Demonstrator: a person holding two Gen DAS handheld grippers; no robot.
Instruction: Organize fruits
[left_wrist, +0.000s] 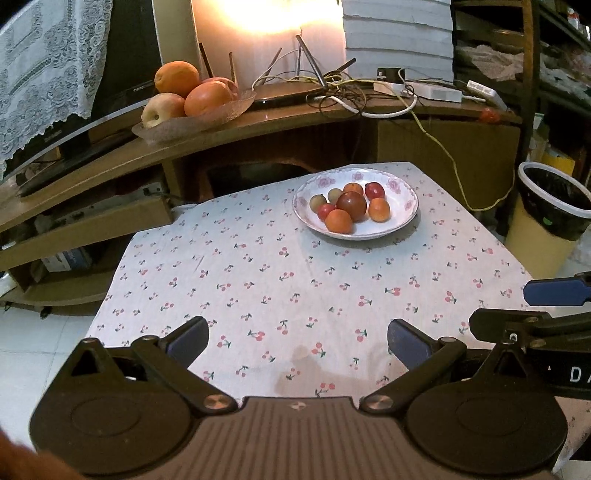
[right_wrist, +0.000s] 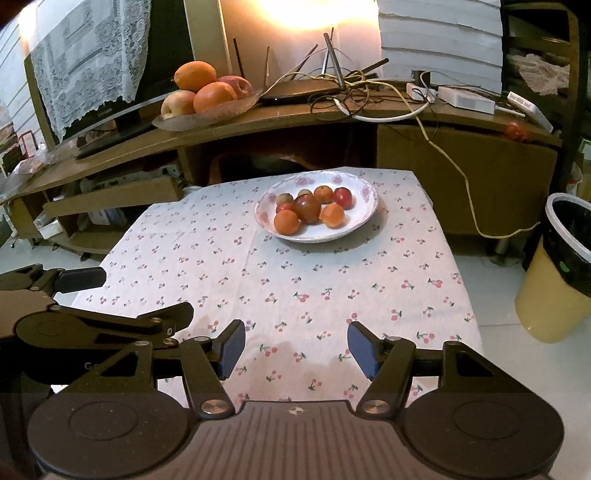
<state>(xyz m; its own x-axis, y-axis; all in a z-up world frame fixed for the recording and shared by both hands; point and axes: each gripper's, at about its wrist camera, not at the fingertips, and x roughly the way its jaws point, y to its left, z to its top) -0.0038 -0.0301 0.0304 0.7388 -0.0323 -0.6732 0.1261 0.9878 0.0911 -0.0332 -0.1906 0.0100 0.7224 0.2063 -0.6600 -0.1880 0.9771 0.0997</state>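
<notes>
A white flowered plate (left_wrist: 406, 218) (right_wrist: 364, 218) sits at the far side of the cherry-print tablecloth (left_wrist: 258, 280) (right_wrist: 295, 280). It holds several small fruits: orange ones (left_wrist: 339, 220) (right_wrist: 286, 222), red ones and a dark plum (left_wrist: 351, 206) (right_wrist: 307, 208). My left gripper (left_wrist: 298, 341) hangs open over the near cloth with nothing between its fingers. My right gripper (right_wrist: 296, 349) is open too and empty, close beside the left one. Both stand well short of the plate.
A glass dish (left_wrist: 192, 120) (right_wrist: 207, 114) with oranges and apples rests on the wooden desk behind the table, beside a router and tangled cables (left_wrist: 332, 92). A yellow bin (left_wrist: 550, 221) (right_wrist: 554, 280) stands right of the table. A monitor (left_wrist: 55, 144) is at left.
</notes>
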